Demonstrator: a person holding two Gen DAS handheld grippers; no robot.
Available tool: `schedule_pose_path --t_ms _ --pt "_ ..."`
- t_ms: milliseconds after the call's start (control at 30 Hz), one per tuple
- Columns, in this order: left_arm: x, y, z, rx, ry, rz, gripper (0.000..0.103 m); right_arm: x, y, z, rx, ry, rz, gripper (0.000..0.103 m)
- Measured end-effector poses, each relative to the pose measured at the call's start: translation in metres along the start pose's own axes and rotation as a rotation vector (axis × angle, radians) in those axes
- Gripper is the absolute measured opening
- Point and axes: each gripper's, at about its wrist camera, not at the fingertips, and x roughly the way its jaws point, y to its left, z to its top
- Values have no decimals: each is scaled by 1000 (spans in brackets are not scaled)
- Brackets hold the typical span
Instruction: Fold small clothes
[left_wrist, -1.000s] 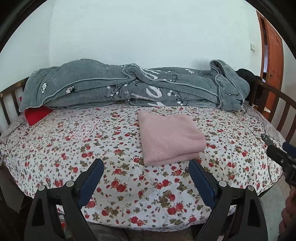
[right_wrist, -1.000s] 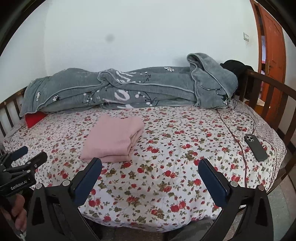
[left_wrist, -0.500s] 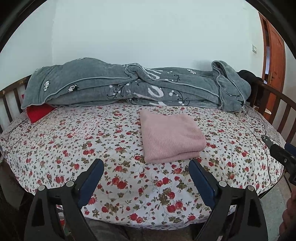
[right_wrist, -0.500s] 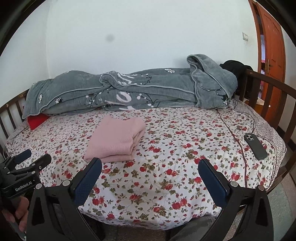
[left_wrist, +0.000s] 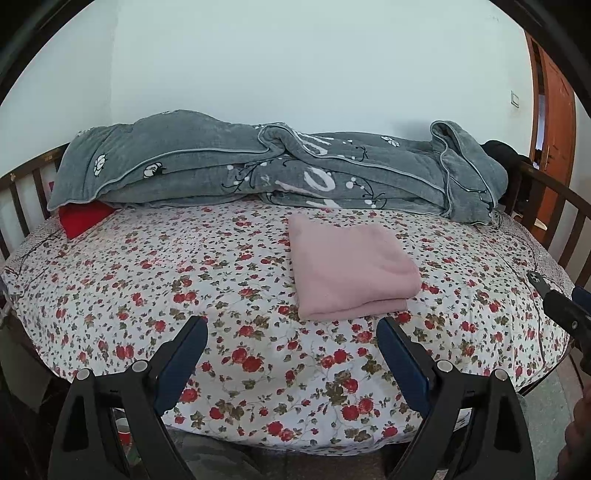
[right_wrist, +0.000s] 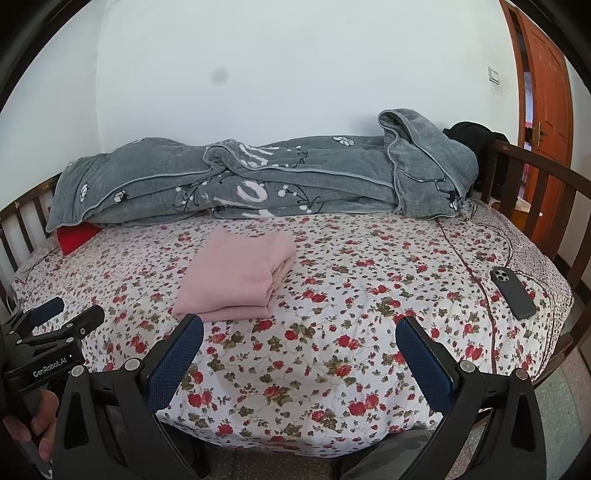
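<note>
Closest to the lens, the left gripper (left_wrist: 291, 336) sits low in its frame with both blue pads spread wide and nothing between them. The right gripper (right_wrist: 299, 336) is the same – released, empty, poised off the near edge of the bed (left_wrist: 258, 369). Both point level across the mattress, well apart from any cloth; the person's fingers show only at the bottom corners.

Just past the pads, mid-frame, the pink garment (left_wrist: 347, 269) lies on the floral sheet as a neat stacked rectangle, its layered edges facing the near right. It looks finished to me.

The risk from here is a careless reach – a pad catching only the top layer would peel the stack open, and the soft mattress could let the pile slump if pressed. A dark phone (right_wrist: 513, 293) lies at the right edge of the bed and could be nudged off.

Farther back, a grey blanket (left_wrist: 277, 170) is heaped along the wall, a red cushion (left_wrist: 83, 218) poking out at its left end.
</note>
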Motion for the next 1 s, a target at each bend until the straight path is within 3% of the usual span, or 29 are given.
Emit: schedule_pose_path --t_ms 1000 --pt "-4 4 0 4 -10 3 93 -6 16 -2 -12 -11 -9 102"
